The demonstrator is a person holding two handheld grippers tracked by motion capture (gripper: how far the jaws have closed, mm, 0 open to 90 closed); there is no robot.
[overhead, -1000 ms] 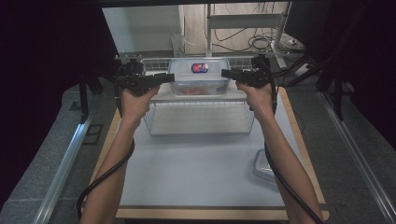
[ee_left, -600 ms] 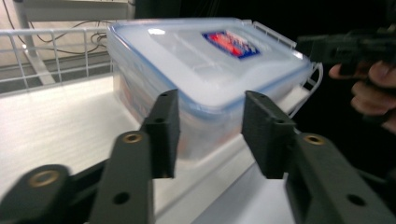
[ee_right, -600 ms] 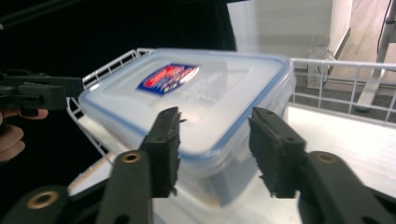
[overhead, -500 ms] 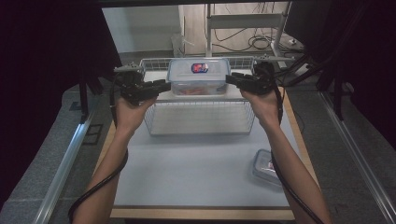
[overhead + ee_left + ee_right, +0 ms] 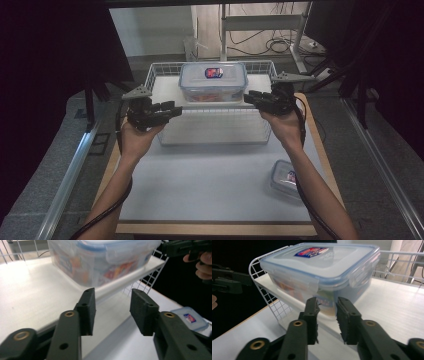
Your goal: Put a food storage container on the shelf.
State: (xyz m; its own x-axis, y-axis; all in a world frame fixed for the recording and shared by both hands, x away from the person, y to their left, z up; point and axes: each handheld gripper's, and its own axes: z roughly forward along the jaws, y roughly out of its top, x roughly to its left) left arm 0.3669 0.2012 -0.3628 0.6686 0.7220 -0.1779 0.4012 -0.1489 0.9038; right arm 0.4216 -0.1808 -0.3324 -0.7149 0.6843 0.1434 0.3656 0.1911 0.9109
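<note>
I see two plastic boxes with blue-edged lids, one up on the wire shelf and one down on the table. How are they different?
The box on the wire shelf looks larger and taller; the box on the table looks smaller and flatter. The shelf box sits raised at the back, with colourful contents showing through its walls; the table box lies near the right edge, contents unclear. Both are clear, lidded, and carry a red-and-blue label.

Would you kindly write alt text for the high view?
A lidded plastic container sits on a white wire shelf, with the left claw and right claw open at either side. A smaller container lies on the table.
</note>
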